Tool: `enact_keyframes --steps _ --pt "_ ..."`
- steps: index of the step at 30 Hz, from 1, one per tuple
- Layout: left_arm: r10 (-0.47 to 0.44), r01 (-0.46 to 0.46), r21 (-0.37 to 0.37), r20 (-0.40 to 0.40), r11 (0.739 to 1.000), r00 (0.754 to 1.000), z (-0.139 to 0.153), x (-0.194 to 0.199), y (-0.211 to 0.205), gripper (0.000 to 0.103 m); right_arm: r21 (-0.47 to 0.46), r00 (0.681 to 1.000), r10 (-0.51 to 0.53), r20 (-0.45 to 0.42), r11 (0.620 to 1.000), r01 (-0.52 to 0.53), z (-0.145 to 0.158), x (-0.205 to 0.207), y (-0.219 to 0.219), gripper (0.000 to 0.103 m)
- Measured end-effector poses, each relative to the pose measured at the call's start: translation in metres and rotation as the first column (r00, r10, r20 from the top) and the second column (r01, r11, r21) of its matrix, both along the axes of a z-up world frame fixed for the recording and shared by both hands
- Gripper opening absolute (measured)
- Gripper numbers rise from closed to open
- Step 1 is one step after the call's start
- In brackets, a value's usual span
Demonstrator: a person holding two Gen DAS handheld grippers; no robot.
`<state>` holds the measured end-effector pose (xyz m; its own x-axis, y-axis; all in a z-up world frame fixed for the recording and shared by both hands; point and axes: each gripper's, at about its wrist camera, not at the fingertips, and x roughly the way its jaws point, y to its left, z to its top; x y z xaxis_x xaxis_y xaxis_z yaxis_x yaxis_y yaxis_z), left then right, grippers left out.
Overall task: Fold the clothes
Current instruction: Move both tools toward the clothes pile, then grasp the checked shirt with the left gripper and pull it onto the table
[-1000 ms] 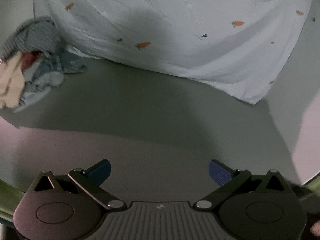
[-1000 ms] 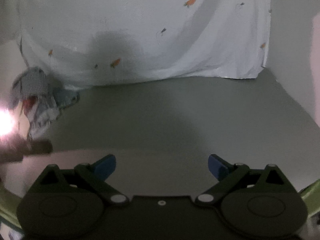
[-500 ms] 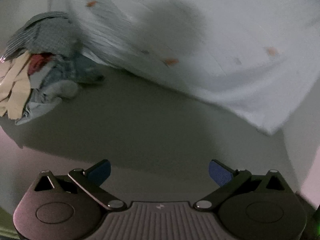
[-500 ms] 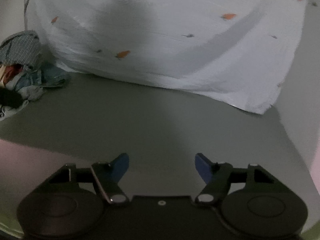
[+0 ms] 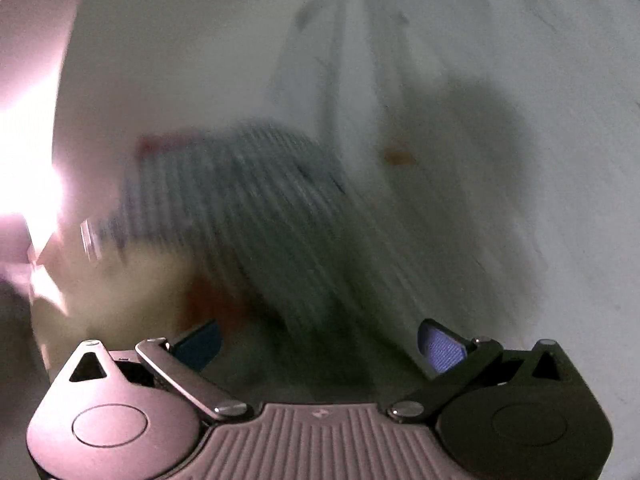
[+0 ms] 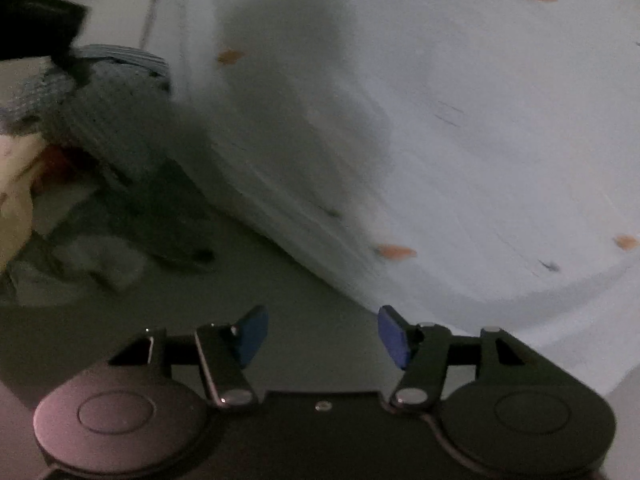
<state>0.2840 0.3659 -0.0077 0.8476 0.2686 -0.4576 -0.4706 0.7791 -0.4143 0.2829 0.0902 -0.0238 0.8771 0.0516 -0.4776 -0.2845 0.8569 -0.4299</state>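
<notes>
A pale blue shirt [image 6: 460,120] with small orange carrot prints lies spread over the grey table [image 6: 312,292], filling the right of both views. Beside its left edge sits a heap of clothes topped by a grey striped knit [image 5: 256,200]; the same heap [image 6: 112,120] shows at the left of the right wrist view. My left gripper [image 5: 320,344] hangs open just over the heap, nothing between its blue pads. My right gripper [image 6: 320,332] stands near the shirt's hem, jaws closing with only bare table between them. The left wrist view is heavily blurred.
Cream and red garments [image 6: 24,184] lie in the heap's lower left. A dark object [image 6: 36,28] crosses the top left corner of the right wrist view. Bright glare [image 5: 28,184] washes out the left edge of the left wrist view.
Both grippers have swept toward the heap and the shirt's left side, which now loom much closer. The right gripper's jaws have narrowed; the left stays wide.
</notes>
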Motion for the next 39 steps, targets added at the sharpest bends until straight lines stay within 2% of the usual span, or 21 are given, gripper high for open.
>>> enact_keyframes --steps 2,4,6,8,10,12,14,15,17,18,20,23,25,28,30,32,33,36,38,39 --pt "0.107 -0.105 0.109 -0.011 0.989 0.994 -0.003 0.027 0.023 0.103 -0.008 0.999 0.033 -0.011 0.999 -0.033 -0.004 0.011 0.028 0.062" --pt "0.195 -0.183 0.212 -0.034 0.960 0.980 -0.008 0.052 0.037 0.103 -0.026 0.998 0.061 -0.034 0.998 -0.062 -0.008 0.017 0.045 0.062" --pt "0.230 -0.205 0.267 -0.066 0.942 0.971 -0.018 0.077 0.056 0.103 -0.038 0.992 0.104 -0.068 0.994 -0.107 -0.013 0.019 0.056 0.064" --pt "0.232 -0.204 0.239 -0.095 0.949 0.968 -0.030 0.096 0.070 0.103 -0.058 0.987 0.123 -0.104 0.990 -0.130 -0.025 0.020 0.064 0.065" --pt "0.213 -0.202 0.121 -0.081 0.972 0.974 -0.037 0.103 0.085 0.102 -0.073 0.984 0.119 -0.135 0.989 -0.130 -0.035 0.023 0.071 0.065" --pt "0.181 -0.182 -0.035 -0.052 0.983 0.982 -0.042 0.104 0.097 0.100 -0.070 0.981 0.106 -0.161 0.990 -0.118 -0.042 0.028 0.074 0.065" --pt "0.136 -0.138 -0.158 -0.026 0.978 0.990 -0.045 0.106 0.108 0.086 -0.062 0.981 0.101 -0.168 0.992 -0.112 -0.045 0.034 0.079 0.064" --pt "0.125 -0.126 -0.187 -0.015 0.974 0.992 -0.045 0.107 0.109 0.081 -0.062 0.981 0.101 -0.163 0.992 -0.112 -0.046 0.036 0.081 0.064" --pt "0.119 -0.117 -0.200 -0.003 0.973 0.993 -0.040 0.109 0.103 0.057 -0.067 0.983 0.104 -0.150 0.991 -0.115 -0.047 0.038 0.083 0.063" --pt "0.121 -0.120 -0.187 -0.004 0.975 0.993 -0.036 0.110 0.098 0.052 -0.068 0.984 0.105 -0.144 0.991 -0.116 -0.048 0.038 0.083 0.063" --pt "0.098 -0.098 -0.141 -0.002 0.985 0.995 -0.033 0.112 0.085 0.029 -0.061 0.985 0.102 -0.139 0.992 -0.111 -0.047 0.037 0.080 0.062" --pt "0.024 -0.021 -0.080 0.041 0.997 0.999 -0.017 0.111 0.060 0.012 -0.033 0.990 0.082 -0.118 0.996 -0.087 -0.042 0.033 0.064 0.061" --pt "-0.065 0.069 -0.030 0.105 0.997 0.992 0.006 0.107 0.030 0.009 -0.021 0.995 0.059 -0.085 0.998 -0.061 -0.036 0.030 0.050 0.060" --pt "-0.181 0.172 0.068 0.154 0.983 0.971 0.043 0.098 -0.027 0.008 0.005 0.999 -0.003 -0.032 1.000 0.003 -0.025 0.028 0.023 0.060" --pt "-0.277 0.262 0.099 0.196 0.960 0.941 0.066 0.092 -0.071 0.008 0.033 0.999 -0.048 -0.003 0.998 0.048 -0.018 0.024 -0.001 0.059" --pt "-0.368 0.348 0.125 0.235 0.929 0.900 0.087 0.080 -0.113 0.008 0.061 0.996 -0.087 0.025 0.994 0.086 -0.009 0.018 -0.027 0.059" --pt "-0.421 0.398 0.139 0.256 0.907 0.870 0.098 0.068 -0.137 0.008 0.071 0.994 -0.104 0.040 0.992 0.101 -0.005 0.015 -0.041 0.059" --pt "-0.576 0.553 0.169 0.315 0.816 0.754 0.127 0.036 -0.212 0.008 0.091 0.985 -0.151 0.082 0.985 0.144 0.006 -0.001 -0.086 0.059" --pt "-0.674 0.665 0.167 0.353 0.728 0.649 0.141 0.020 -0.269 0.009 0.109 0.977 -0.192 0.096 0.977 0.181 0.014 -0.014 -0.120 0.059" --pt "-0.706 0.704 0.167 0.367 0.690 0.605 0.147 0.011 -0.290 0.009 0.120 0.971 -0.215 0.101 0.972 0.203 0.018 -0.021 -0.138 0.059"
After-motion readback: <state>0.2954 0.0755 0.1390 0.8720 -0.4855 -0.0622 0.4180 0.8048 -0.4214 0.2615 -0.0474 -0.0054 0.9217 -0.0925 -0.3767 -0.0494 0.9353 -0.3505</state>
